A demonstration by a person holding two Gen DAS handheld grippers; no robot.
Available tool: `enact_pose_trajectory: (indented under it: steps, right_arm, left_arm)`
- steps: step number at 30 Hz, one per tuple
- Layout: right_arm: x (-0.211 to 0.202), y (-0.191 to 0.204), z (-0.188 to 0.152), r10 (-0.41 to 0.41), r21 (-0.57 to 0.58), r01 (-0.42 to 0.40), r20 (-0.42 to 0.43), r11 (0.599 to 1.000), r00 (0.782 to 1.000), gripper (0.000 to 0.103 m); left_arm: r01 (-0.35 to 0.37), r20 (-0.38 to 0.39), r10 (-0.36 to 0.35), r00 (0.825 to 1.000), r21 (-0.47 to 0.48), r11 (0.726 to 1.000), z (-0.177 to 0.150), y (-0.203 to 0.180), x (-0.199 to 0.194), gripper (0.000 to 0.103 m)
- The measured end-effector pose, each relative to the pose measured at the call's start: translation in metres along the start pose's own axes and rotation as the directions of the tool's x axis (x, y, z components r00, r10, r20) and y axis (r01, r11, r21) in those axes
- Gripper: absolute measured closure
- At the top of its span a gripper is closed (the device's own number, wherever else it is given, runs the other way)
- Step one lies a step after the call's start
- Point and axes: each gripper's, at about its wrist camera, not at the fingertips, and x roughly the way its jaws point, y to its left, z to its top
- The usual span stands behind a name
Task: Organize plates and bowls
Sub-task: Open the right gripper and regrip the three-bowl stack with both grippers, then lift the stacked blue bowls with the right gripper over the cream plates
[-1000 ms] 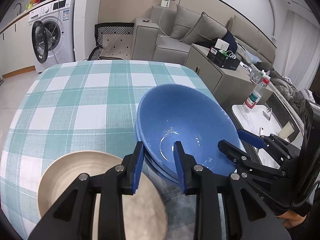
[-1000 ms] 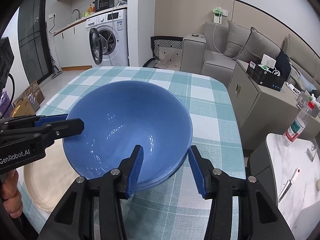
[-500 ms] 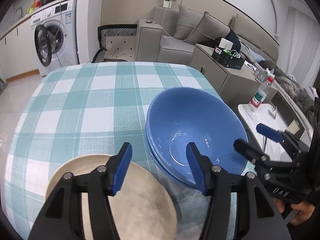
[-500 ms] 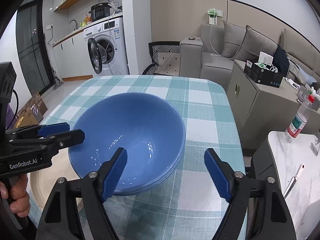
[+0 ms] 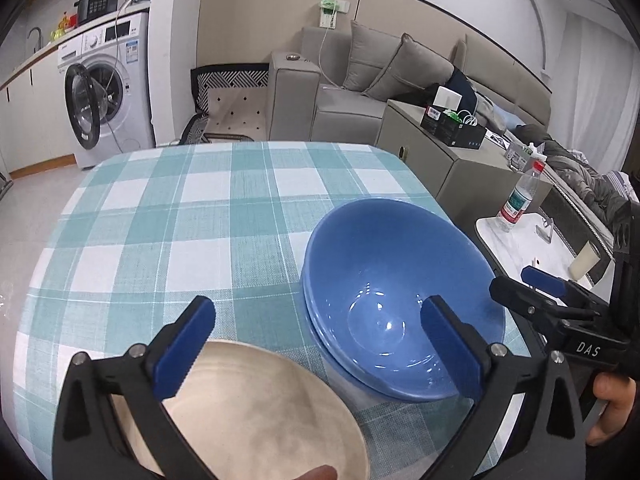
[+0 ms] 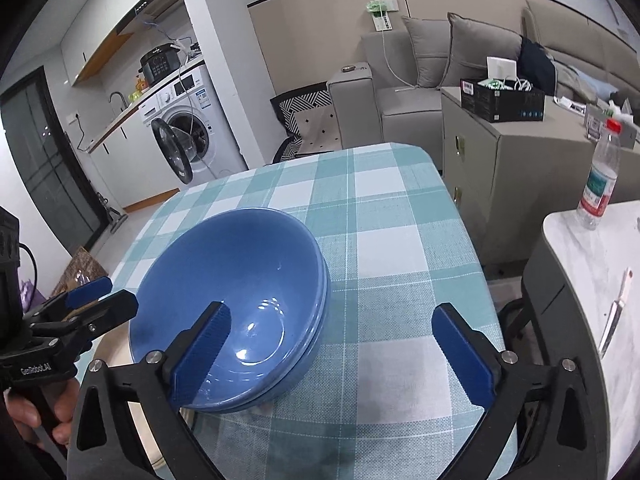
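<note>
Here both the left gripper [image 5: 320, 344] and right gripper [image 6: 332, 344] are opening wide, empty, releasing the nested blue bowls [image 5: 400, 304]; next, the beige plate [image 5: 256, 412] at seven o'clock needs grasping.

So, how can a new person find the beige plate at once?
Look at the table with the green checked cloth. Near its front edge stand stacked blue bowls; the plate lies just left of them. It is flat, pale beige, the only non-blue dish.
</note>
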Motion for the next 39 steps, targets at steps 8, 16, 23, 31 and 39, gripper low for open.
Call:
enact_pose_trajectory:
  steps: [8,16,23,31,39]
  right_arm:
    - [0.015,-0.005,-0.005,-0.005,0.016,0.006,-0.039,1.0,0.999,0.001]
    - [0.024,-0.008,-0.01,0.072,0.055,-0.07,-0.046,0.996,0.996,0.001]
    - [0.03,-0.006,-0.013,0.11,0.068,-0.107,-0.046,0.992,0.993,0.019]
    - [0.039,-0.007,-0.016,0.155,0.088,-0.148,-0.071,0.985,0.985,0.038]
    - [0.037,-0.002,-0.016,0.171,0.073,-0.167,-0.067,0.983,0.983,0.052]
  left_arm:
    - [-0.022,-0.049,0.02,0.999,-0.023,0.999,-0.001,0.004,0.021,0.0]
    - [-0.015,-0.073,0.013,0.997,-0.02,1.0,-0.001,0.003,0.034,0.0]
    - [0.026,-0.088,-0.031,0.996,-0.048,0.998,-0.001,0.009,0.042,0.007]
    - [0.052,-0.111,-0.058,0.992,-0.051,0.997,-0.004,0.006,0.047,0.033]
    - [0.078,-0.117,-0.082,0.99,-0.033,0.996,-0.007,-0.002,0.047,0.049]
